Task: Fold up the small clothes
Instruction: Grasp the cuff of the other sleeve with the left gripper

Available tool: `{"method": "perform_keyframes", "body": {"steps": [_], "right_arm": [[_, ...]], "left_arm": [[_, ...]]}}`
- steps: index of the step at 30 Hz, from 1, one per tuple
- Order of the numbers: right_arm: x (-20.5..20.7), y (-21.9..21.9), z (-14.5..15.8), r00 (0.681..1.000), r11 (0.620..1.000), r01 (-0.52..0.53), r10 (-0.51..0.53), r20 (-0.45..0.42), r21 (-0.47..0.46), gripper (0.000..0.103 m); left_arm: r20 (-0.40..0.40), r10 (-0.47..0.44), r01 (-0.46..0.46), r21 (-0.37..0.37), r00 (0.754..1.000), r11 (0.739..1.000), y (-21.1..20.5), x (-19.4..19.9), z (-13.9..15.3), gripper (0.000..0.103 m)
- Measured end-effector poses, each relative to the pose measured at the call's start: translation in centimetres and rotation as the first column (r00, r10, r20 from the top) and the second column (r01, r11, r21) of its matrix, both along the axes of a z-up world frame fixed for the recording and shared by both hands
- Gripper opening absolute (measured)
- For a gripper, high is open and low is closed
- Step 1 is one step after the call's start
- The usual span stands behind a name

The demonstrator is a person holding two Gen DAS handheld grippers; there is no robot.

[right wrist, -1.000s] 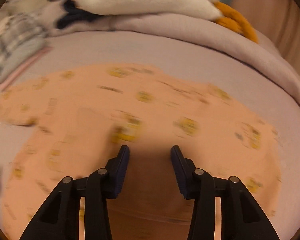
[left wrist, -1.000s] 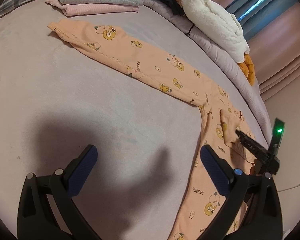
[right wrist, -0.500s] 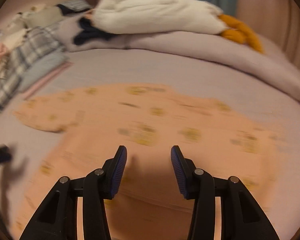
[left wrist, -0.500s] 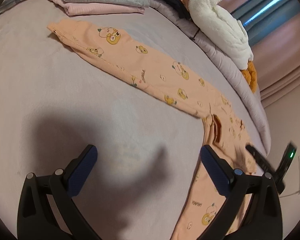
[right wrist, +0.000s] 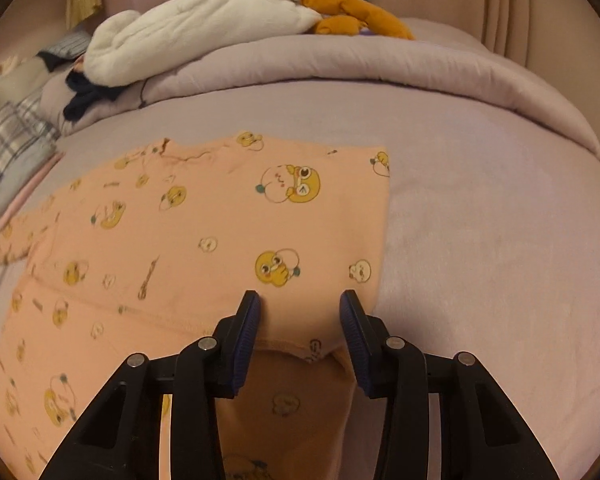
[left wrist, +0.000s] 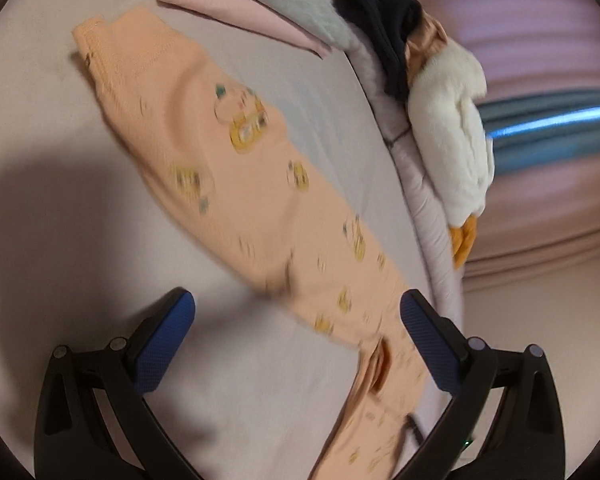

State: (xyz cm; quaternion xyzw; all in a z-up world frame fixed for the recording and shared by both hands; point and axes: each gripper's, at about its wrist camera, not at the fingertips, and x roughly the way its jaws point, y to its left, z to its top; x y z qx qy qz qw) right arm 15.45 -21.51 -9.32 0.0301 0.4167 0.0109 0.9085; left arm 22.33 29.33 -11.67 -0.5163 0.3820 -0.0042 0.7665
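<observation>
Small peach pants with yellow cartoon prints (left wrist: 260, 200) lie flat on the lilac bed. In the left wrist view one leg runs from its cuff at upper left down to the crotch at lower right. My left gripper (left wrist: 296, 320) is open and empty above the sheet beside that leg. In the right wrist view the pants (right wrist: 204, 220) spread wide. My right gripper (right wrist: 299, 312) is open, its jaws either side of the near hem fabric, which bulges up between them.
Folded pink and grey clothes (left wrist: 260, 4) lie beyond the cuff. A dark garment (left wrist: 384, 36) and a white plush toy (left wrist: 456, 132) rest on the rolled lilac duvet (right wrist: 380, 68) along the bed's far side. Plaid cloth (right wrist: 8, 148) lies at left.
My left gripper moved along the leg toward its cuff. My right gripper pulled back to the hem; both stayed open.
</observation>
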Motion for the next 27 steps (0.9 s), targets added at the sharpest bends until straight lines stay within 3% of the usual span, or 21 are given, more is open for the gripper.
{"method": "perform_keyframes", "body": {"steps": [8, 10, 12, 14, 17, 19, 23, 27], "right_arm": [[-3.7, -0.4, 2.2, 0.995, 0.991, -0.055, 0.044, 0.091, 0.123, 0.045], [-4.0, -0.1, 2.3, 0.993, 0.989, -0.075, 0.062, 0.102, 0.131, 0.045], [-4.2, 0.3, 2.7, 0.990, 0.986, -0.098, 0.082, 0.116, 0.135, 0.045], [-4.2, 0.6, 3.0, 0.987, 0.983, -0.113, 0.095, 0.129, 0.142, 0.045], [-4.6, 0.6, 2.9, 0.986, 0.981, -0.115, 0.094, 0.137, 0.155, 0.045], [-5.1, 0.5, 2.9, 0.986, 0.978, -0.117, 0.093, 0.142, 0.170, 0.045], [-5.8, -0.5, 2.7, 0.986, 0.968, -0.108, 0.076, 0.146, 0.225, 0.045], [-6.8, -1.5, 2.7, 0.987, 0.956, -0.097, 0.056, 0.153, 0.278, 0.045]], "left_arm": [[0.035, 0.161, -0.161, -0.002, 0.986, 0.987, 4.0, 1.9, -0.2, 0.099], [0.000, 0.208, -0.208, 0.061, 0.978, 0.976, 4.2, 2.5, 0.2, 0.081], [-0.062, 0.219, -0.209, 0.140, 0.974, 0.968, 4.0, 3.3, 0.4, 0.030], [-0.128, 0.216, -0.190, 0.189, 0.968, 0.963, 3.8, 3.8, 0.1, 0.004], [-0.135, 0.219, -0.175, 0.279, 0.966, 0.944, 2.9, 3.6, 1.3, 0.003], [-0.096, 0.182, -0.136, 0.360, 0.979, 0.923, 0.9, 3.9, 3.7, 0.003], [0.007, 0.031, -0.031, 0.481, 0.999, 0.876, -5.2, 4.9, 9.0, 0.003], [0.089, -0.169, 0.090, 0.569, 0.982, 0.818, -14.6, 5.8, 12.9, 0.003]]}}
